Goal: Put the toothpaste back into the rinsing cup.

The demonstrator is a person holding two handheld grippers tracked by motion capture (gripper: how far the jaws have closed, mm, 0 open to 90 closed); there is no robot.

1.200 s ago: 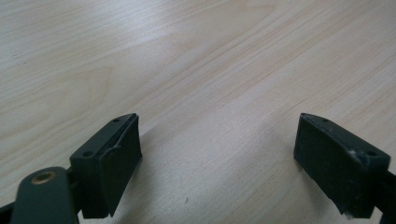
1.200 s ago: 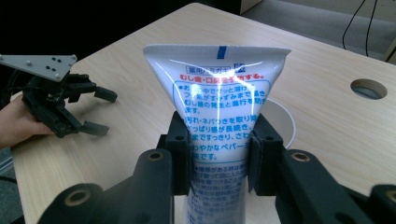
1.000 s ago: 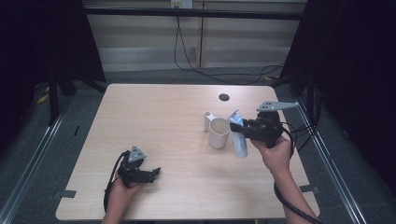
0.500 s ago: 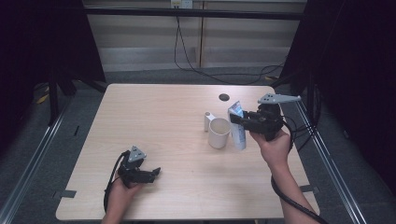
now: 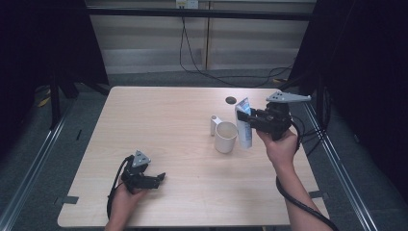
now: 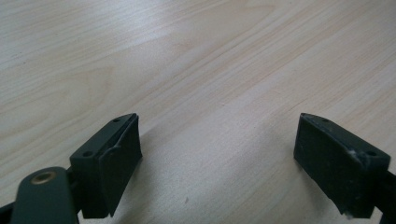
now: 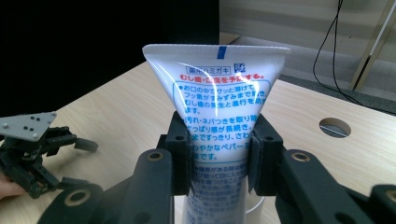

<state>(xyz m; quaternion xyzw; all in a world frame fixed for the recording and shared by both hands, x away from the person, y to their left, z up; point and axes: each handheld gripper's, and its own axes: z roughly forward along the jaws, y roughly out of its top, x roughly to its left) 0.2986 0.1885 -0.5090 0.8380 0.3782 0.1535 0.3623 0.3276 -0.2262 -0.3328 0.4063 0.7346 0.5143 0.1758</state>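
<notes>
Two grippers work over the wooden table. Right gripper grips a white toothpaste tube, crimped end up, just above the white cup; lowering it in seems left. Left gripper rests near the table's front edge, jaws spread, holding nothing.

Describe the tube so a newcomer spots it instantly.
On the wooden table's right side, beside the white cup, the right hand-held gripper clamps a toothpaste tube upright, crimped end up. It alone carries blue and red print.
</notes>
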